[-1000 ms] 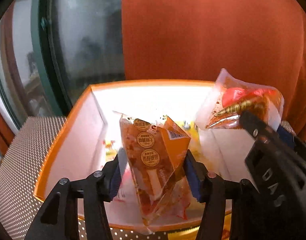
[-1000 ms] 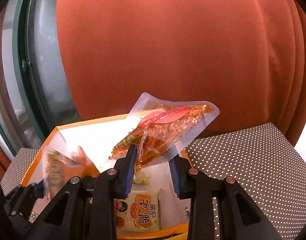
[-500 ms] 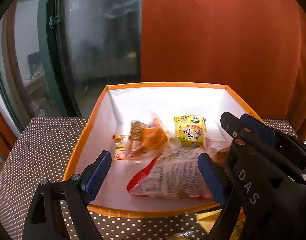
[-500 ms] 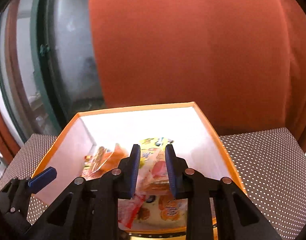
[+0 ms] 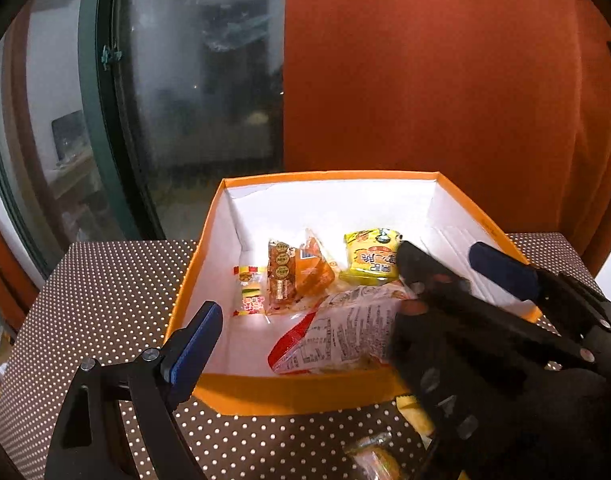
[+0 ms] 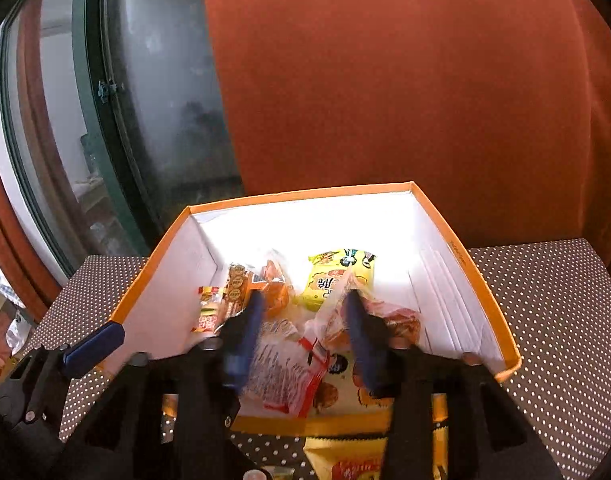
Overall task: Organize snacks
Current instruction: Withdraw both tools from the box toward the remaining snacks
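Both grippers hang over the near edge of the orange box (image 5: 305, 394), which sits on the dotted worktop (image 5: 105, 288) in front of a red curtain (image 5: 425, 80) and a dark window (image 5: 205, 80); the left gripper (image 5: 301, 320) has its jaws spread wide with nothing between them, one blue pad low at the left and the other hidden behind the right tool; the right gripper (image 6: 303, 332) has its jaws opening, and the clear packet of reddish-brown snack (image 6: 385, 320) lies just past them against the right-hand pad, loose as far as I can tell, not pinched; so the box is filling up nicely: a yellow pack (image 5: 371, 258) stands toward the back, an orange wedge-shaped packet (image 5: 301, 276) lies beside it, a small clear packet with red and yellow print (image 5: 249, 294) sits at the left, and a crinkly white-and-red bag (image 5: 337, 336) lies printed-back up near the front wall, partly over a cream bag with cartoon print (image 6: 341, 392); work remains though, for on the worktop in front of the box there is a yellow bag (image 6: 345, 460) and another small wrapped piece (image 5: 373, 452), still outside; my read is well past halfway, with those strays next in line.
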Action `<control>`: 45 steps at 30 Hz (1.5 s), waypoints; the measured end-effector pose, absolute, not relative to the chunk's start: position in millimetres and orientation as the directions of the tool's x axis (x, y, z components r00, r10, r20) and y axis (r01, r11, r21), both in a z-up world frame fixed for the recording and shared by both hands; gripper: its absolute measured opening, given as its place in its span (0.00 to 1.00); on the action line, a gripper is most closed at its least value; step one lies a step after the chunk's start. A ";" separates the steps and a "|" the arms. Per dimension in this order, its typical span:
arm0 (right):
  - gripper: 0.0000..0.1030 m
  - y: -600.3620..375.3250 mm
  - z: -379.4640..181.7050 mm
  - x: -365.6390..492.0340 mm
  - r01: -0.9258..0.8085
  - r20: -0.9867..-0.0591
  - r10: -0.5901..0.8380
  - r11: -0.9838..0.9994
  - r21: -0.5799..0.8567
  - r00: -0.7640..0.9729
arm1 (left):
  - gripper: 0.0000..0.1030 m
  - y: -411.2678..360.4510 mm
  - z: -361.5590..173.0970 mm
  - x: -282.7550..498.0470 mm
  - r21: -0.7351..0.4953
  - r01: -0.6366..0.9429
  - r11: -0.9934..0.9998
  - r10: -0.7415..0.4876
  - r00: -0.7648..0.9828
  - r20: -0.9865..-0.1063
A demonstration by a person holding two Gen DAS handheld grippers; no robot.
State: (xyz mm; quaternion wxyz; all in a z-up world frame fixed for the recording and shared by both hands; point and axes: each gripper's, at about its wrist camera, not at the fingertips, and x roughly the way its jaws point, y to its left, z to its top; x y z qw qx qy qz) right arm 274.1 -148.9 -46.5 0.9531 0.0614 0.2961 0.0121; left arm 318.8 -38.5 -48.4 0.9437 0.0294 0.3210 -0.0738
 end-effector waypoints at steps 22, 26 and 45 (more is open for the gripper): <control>0.89 -148.6 13.1 176.6 0.042 -0.510 0.011 0.995 0.092 0.860 | 0.89 -42.8 5.3 210.0 -0.050 0.158 0.986 -0.159 0.822 -0.547; 0.89 -148.8 15.3 161.5 0.030 -0.517 0.006 0.998 0.062 0.856 | 0.89 -45.2 5.7 190.6 -0.051 0.148 0.988 -0.152 0.828 -0.540; 0.89 -165.9 -7.2 83.1 0.053 -0.493 -0.025 0.998 0.043 0.870 | 0.87 -66.3 -24.4 120.5 -0.060 0.197 0.979 -0.197 0.812 -0.549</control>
